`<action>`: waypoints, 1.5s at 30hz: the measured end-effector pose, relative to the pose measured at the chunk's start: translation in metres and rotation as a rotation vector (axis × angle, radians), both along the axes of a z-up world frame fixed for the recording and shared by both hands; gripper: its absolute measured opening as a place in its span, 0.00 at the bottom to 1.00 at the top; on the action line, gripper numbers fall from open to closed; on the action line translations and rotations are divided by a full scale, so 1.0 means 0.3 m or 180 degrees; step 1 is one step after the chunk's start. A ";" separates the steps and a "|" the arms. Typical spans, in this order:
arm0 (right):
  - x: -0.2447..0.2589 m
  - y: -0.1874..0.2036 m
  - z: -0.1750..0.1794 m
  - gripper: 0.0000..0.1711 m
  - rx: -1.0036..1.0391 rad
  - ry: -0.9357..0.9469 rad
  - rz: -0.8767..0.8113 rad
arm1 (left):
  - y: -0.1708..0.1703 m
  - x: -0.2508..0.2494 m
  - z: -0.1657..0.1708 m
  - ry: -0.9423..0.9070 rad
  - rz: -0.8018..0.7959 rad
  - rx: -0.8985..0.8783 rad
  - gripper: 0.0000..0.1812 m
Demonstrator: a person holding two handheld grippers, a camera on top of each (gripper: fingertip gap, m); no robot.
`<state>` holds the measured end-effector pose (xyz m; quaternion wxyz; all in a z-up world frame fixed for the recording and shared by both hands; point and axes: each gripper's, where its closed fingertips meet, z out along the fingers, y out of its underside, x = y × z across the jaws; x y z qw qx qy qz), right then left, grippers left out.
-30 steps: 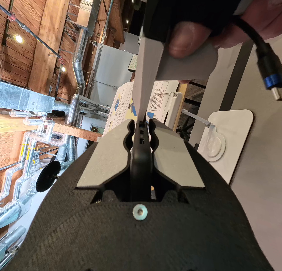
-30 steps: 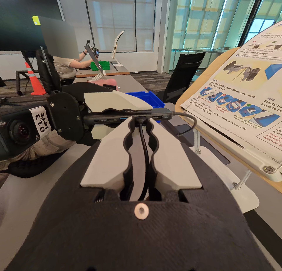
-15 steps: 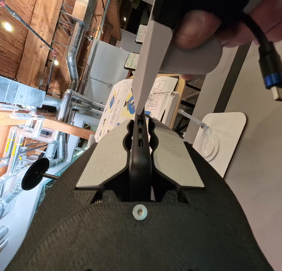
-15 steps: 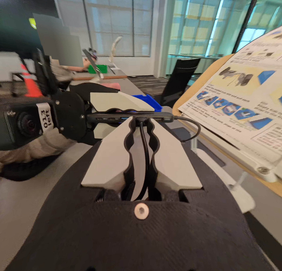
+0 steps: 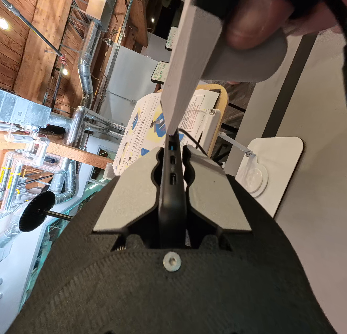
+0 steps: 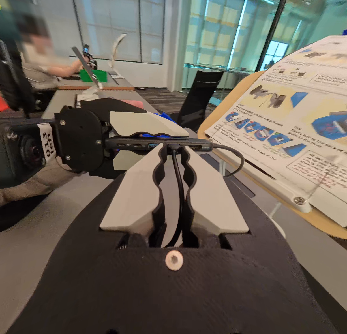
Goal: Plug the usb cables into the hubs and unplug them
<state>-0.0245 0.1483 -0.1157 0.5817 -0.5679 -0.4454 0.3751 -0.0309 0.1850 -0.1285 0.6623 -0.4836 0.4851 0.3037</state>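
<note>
1. Left tool (image 6: 150,146): clamped on the dark hub (image 6: 159,143), held level above the grey worktop (image 6: 47,221).
2. Right tool (image 6: 173,150): closed on the USB cable (image 6: 178,184) plug, seated in the hub's side.
3. Step, judged: plug-in or withdrawal; next needs a straight push or pull along the port.

Tall windows (image 6: 116,22) and glass partitions (image 6: 221,34) line the far wall. A black office chair (image 6: 199,94) stands on dark carpet beside the grey surface (image 6: 47,221). Overhead, a wooden plank ceiling (image 5: 24,49) carries silver ducts (image 5: 86,69) and round lights (image 5: 64,71).
</note>
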 end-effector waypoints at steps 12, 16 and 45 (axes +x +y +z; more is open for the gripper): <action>0.015 -0.011 -0.014 0.07 -0.0271 0.0064 0.0348 | -0.009 0.013 -0.011 0.0080 -0.0057 -0.0025 0.11; 0.020 -0.013 -0.022 0.07 -0.0582 0.0212 0.0705 | -0.018 0.027 -0.011 0.0134 -0.0074 0.0001 0.10; -0.011 -0.031 0.004 0.09 -0.0328 0.0179 0.0341 | -0.040 0.034 0.026 0.0015 -0.0240 0.0167 0.10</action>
